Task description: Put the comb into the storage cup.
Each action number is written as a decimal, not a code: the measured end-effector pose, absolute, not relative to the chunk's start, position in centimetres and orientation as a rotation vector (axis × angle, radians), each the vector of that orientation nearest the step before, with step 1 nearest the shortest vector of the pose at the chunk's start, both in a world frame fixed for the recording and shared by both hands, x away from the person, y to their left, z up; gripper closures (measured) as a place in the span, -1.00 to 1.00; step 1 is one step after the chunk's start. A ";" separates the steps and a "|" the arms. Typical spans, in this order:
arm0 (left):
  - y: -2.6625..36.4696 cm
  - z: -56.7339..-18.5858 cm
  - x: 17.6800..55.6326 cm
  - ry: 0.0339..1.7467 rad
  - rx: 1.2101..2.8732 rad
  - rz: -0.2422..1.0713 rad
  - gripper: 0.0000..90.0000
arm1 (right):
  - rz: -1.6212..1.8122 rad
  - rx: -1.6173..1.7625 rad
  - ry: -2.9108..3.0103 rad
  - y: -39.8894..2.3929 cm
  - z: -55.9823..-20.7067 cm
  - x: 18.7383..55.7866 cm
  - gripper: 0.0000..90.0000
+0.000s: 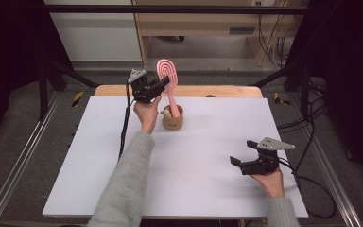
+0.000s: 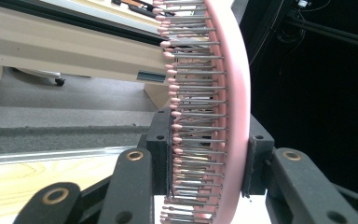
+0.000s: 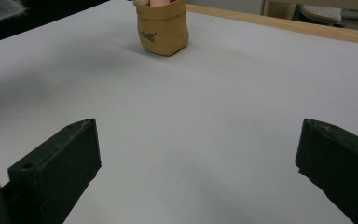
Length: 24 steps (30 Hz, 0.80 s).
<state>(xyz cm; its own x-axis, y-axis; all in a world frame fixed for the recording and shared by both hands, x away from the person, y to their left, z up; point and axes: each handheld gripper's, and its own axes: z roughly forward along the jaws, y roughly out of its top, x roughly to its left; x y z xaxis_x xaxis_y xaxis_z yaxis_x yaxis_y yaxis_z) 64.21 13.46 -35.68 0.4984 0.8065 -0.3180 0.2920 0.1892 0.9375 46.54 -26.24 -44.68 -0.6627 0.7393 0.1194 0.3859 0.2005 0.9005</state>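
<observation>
A pink hairbrush stands handle-down in a small tan pouch near the back of the white table. My left gripper is raised at the brush's head and is shut on it. In the left gripper view the pink hairbrush runs up between the two black pads, bristles facing left. My right gripper rests low near the table's front right, open, with nothing between its fingers. In the right gripper view the tan pouch sits far ahead, and the right gripper shows bare table between its jaws.
The white table has a wooden strip along its back edge. A small pale item sits in the pouch beside the brush handle. Wooden furniture and cables lie beyond the table. Black cables trail from both grippers.
</observation>
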 end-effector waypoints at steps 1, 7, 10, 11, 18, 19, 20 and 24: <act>13.4 -35.8 64.2 1.048 1.381 0.476 0.41 | 1.450 1.057 2.142 -26.2 -44.7 46.5 -0.99; 13.5 -36.5 64.1 1.055 1.377 0.470 0.41 | 1.450 1.056 2.142 -26.2 -44.7 46.5 -0.99; 13.5 -36.9 64.1 1.063 1.369 0.461 0.41 | 1.451 1.056 2.143 -26.2 -44.7 46.5 -0.99; 13.5 -37.1 64.1 1.065 1.367 0.460 0.41 | 1.450 1.056 2.143 -26.2 -44.7 46.5 -0.99; 13.7 -37.7 64.0 1.076 1.361 0.453 0.41 | 1.451 1.057 2.143 -26.2 -44.7 46.5 -0.99; 13.7 -37.8 64.0 1.076 1.358 0.453 0.41 | 1.452 1.057 2.144 -26.2 -44.7 46.5 -0.99; 13.7 -37.9 63.9 1.076 1.355 0.453 0.41 | 1.452 1.058 2.144 -26.2 -44.7 46.5 -0.99; 13.8 -38.2 63.9 1.081 1.354 0.451 0.41 | 1.454 1.056 2.142 -26.2 -44.7 46.5 -0.99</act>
<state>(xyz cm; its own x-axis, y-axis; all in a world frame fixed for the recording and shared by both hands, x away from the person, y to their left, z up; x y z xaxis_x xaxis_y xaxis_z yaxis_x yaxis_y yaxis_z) 63.94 13.77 -38.16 0.4789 0.8019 -0.3573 0.3103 0.2261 0.9234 46.52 -26.20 -44.69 -0.6639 0.7379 0.1216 0.3854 0.1983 0.9012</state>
